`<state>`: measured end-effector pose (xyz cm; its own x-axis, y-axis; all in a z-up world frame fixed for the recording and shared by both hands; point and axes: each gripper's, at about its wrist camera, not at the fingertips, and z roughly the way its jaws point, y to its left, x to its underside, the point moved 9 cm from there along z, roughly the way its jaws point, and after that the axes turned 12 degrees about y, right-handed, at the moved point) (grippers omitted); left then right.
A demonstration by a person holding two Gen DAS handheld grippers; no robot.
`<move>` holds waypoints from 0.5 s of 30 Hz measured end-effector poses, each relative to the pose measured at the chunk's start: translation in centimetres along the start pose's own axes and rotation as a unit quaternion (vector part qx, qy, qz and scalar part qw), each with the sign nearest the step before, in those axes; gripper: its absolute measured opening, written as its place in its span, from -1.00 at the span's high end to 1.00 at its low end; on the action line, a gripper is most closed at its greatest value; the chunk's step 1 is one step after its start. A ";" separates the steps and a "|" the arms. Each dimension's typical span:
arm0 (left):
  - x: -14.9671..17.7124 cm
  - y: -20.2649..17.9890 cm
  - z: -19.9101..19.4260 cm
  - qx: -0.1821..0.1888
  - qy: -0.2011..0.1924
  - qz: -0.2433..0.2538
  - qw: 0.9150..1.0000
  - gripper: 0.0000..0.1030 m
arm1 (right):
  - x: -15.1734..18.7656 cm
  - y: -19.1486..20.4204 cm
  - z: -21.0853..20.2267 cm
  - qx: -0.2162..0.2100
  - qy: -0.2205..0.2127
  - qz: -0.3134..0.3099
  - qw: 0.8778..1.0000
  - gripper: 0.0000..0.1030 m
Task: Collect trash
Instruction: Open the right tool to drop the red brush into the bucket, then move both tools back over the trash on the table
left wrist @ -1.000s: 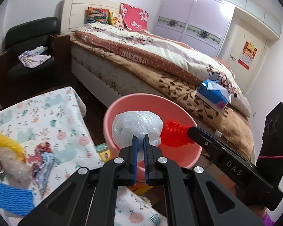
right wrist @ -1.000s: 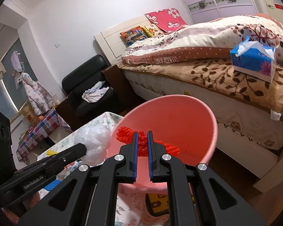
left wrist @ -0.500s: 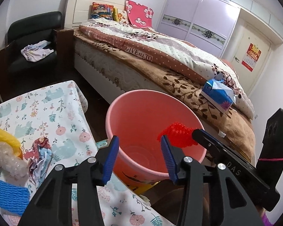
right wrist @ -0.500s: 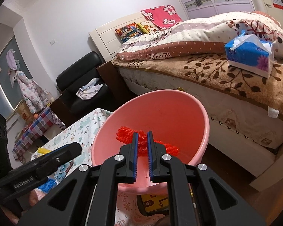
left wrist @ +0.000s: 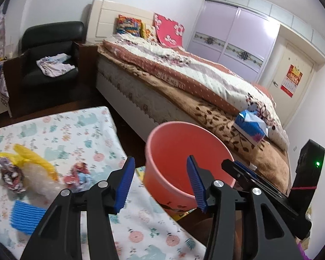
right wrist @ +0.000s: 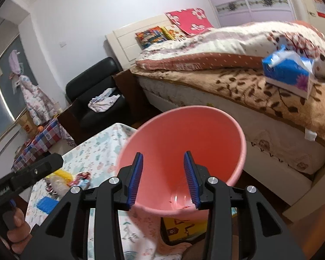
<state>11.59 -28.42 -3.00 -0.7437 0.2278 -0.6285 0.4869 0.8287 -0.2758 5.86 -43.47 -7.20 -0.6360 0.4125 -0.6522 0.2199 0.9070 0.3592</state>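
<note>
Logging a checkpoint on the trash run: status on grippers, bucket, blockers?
Left gripper open, empty. Right gripper open, empty, over the round pink plastic bucket. Crumpled wrappers and blue ribbed pad on floral-cloth table. Nothing blocking.

The bucket's (right wrist: 184, 134) near rim and part of its floor sat behind the right gripper (right wrist: 163, 178), so what lay at the bottom could not be made out beyond a faint clear shape and red flecks, and in the left view its base was hidden by the left gripper (left wrist: 160, 182). The quilt's (left wrist: 184, 73) lettering was too blurred to read, and the scraps (left wrist: 32, 173) on the table (left wrist: 80, 130) were smeared, with 1 wrapper (left wrist: 78, 174) partly behind a finger (left wrist: 124, 184). The calendar (right wrist: 320, 4) was cut off by the picture's edge.
</note>
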 end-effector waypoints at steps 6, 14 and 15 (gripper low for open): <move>0.4 3.5 -4.0 -0.039 -0.027 -0.015 0.999 0.04 | 0.6 4.7 -1.1 -0.028 -0.011 -0.050 0.998 0.22; 2.2 9.8 -9.1 -0.096 -0.045 -0.042 0.993 0.04 | 3.3 10.8 -1.2 -0.056 0.001 -0.100 0.993 0.22; 2.5 10.6 -9.6 -0.102 -0.047 -0.046 0.993 0.04 | 3.6 11.2 -1.2 -0.057 0.001 -0.104 0.993 0.22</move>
<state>10.45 -14.12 -0.51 -0.7303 0.1062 -0.6748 0.3087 0.9325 -0.1874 5.19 -31.90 -4.70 -0.6602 0.2164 -0.7192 -0.0015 0.9572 0.2894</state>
